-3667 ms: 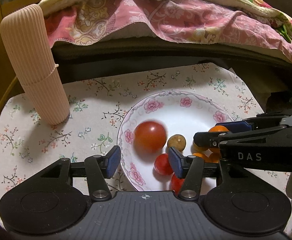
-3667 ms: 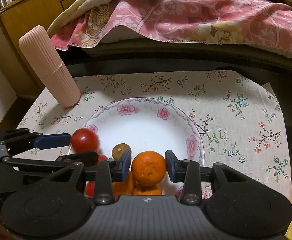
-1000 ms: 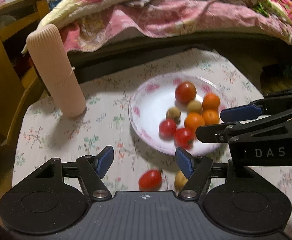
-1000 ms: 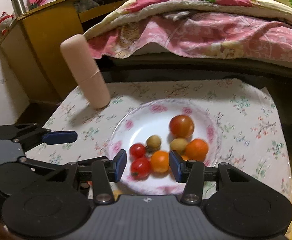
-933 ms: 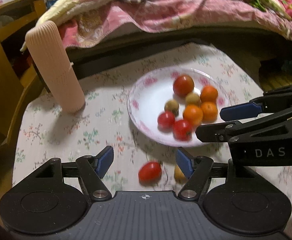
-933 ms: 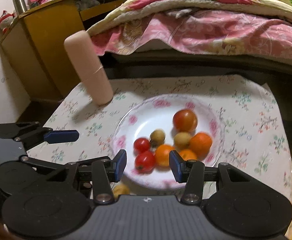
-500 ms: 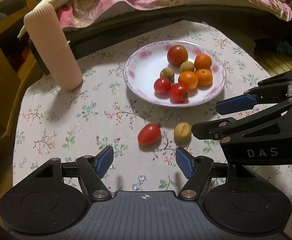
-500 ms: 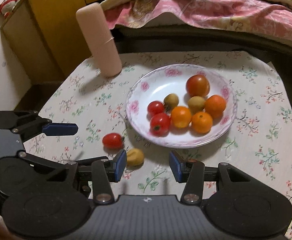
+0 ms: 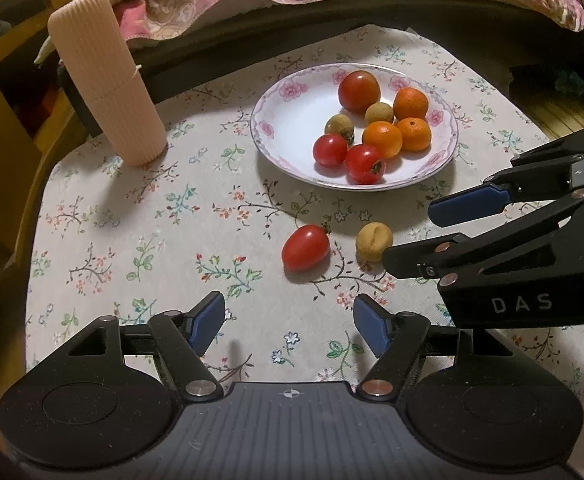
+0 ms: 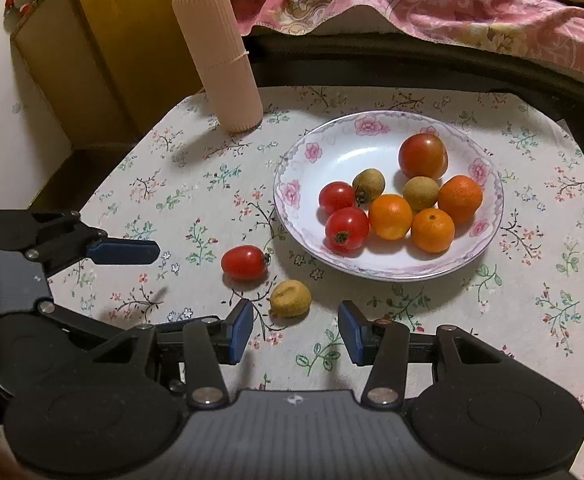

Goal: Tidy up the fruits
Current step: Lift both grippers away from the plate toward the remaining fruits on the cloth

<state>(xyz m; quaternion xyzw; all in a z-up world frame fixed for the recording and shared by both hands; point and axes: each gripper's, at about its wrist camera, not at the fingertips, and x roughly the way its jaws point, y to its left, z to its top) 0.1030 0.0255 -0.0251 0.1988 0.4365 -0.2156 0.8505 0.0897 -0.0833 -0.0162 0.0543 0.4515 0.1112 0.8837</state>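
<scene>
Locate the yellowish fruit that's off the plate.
The yellowish fruit lies on the floral cloth, just ahead of the open right gripper, beside the red tomato and near the plate.

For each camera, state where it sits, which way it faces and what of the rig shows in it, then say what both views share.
Left wrist: sits on the left gripper, looking forward and down over the floral tablecloth toward the plate; its own open fingers and the right gripper at right show.
Right wrist: sits on the right gripper, facing the same way; its open fingers and the left gripper's blue pad show.
Shared: plate, loose tomato, yellow fruit, ribbed pink cylinder.
</scene>
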